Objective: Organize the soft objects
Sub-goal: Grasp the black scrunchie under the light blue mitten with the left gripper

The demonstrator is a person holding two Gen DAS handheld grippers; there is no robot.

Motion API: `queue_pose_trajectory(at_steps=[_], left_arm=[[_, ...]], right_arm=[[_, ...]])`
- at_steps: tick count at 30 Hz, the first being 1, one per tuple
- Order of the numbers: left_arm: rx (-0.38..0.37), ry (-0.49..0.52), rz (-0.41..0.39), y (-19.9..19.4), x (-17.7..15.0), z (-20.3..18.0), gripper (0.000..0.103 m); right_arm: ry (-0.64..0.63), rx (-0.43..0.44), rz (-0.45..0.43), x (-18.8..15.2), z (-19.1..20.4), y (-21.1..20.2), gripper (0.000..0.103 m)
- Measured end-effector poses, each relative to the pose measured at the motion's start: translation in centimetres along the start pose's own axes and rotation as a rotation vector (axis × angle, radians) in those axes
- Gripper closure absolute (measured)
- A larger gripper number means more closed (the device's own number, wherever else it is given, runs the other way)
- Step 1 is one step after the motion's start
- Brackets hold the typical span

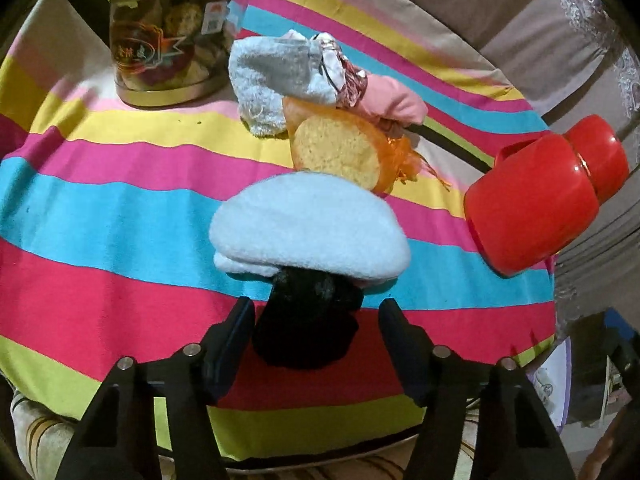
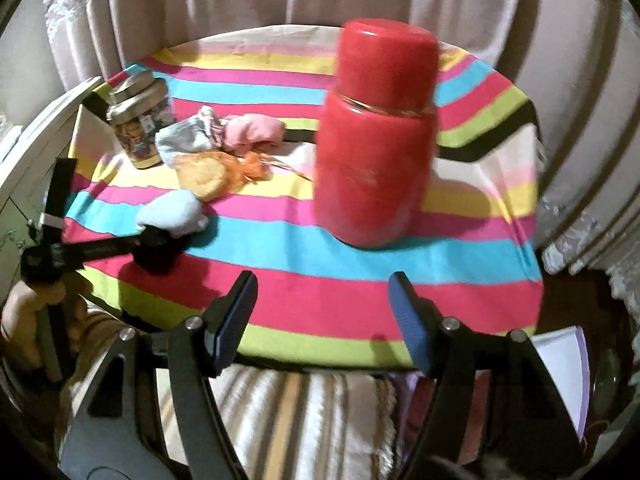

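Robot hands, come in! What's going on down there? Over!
Left gripper open around black sock. Right gripper open, empty. Light blue sock lies on black sock. Red jar stands clear.

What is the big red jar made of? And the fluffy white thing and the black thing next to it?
The red jar looks like glossy plastic: smooth, with bright highlights in the left wrist view. The white bundle seems a fleecy fabric, fuzzy and matte, perhaps a folded sock or cloth. The black item looks like soft dark knit; too dark to be sure.

The left gripper straddles a black soft bundle beside a pale blue cloth on the striped tablecloth.
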State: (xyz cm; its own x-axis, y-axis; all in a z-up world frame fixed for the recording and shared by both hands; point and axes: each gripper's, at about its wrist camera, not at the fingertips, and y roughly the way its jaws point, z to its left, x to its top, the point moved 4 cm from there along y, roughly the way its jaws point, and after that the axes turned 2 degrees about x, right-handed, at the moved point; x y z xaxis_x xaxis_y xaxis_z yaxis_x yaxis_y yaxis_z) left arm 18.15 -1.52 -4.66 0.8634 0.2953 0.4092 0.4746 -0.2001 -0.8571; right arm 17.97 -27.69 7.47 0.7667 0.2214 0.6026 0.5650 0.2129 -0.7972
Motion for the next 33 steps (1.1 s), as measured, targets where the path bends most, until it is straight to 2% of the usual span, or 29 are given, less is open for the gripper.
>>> queue_pose_trajectory(at_steps=[2,5,10,16,21,25,29,33], left_arm=[[0.002,0.006,0.004,0.2,0.0,0.0,0.040],[0.001,0.006,0.018,0.8,0.1,0.2,0.048],[-0.038,-0.008,0.036,1.4,0.1,0.7,0.065],[-0.080,-0.027,0.030,1.2,0.0,1.0,0.081],[-0.085,-0.012,0.027,1.1,-0.2,0.7,0.085],[-0.093,-0.059,0.025,1.0,-0.4,1.6,0.087],[-0.108,-0.096,0.049,1.2,-1.0,2.3,0.089],[-0.112,-0.121,0.043,0.8,-1.6,2.4,0.089]], right_arm=[[-0.019,0.014,0.000,0.7,1.0,0.6,0.031],[-0.045,0.033,0.005,1.7,2.7,1.7,0.030],[-0.093,0.082,0.018,3.3,5.5,3.5,0.027],[-0.191,0.124,0.047,4.3,9.3,6.5,0.024],[-0.250,0.153,0.085,4.7,11.5,9.4,0.023],[-0.295,0.195,0.108,4.9,13.6,11.3,0.023],[-0.346,0.199,0.131,4.7,15.4,12.9,0.024],[-0.371,0.263,0.178,4.5,17.0,14.4,0.024]])
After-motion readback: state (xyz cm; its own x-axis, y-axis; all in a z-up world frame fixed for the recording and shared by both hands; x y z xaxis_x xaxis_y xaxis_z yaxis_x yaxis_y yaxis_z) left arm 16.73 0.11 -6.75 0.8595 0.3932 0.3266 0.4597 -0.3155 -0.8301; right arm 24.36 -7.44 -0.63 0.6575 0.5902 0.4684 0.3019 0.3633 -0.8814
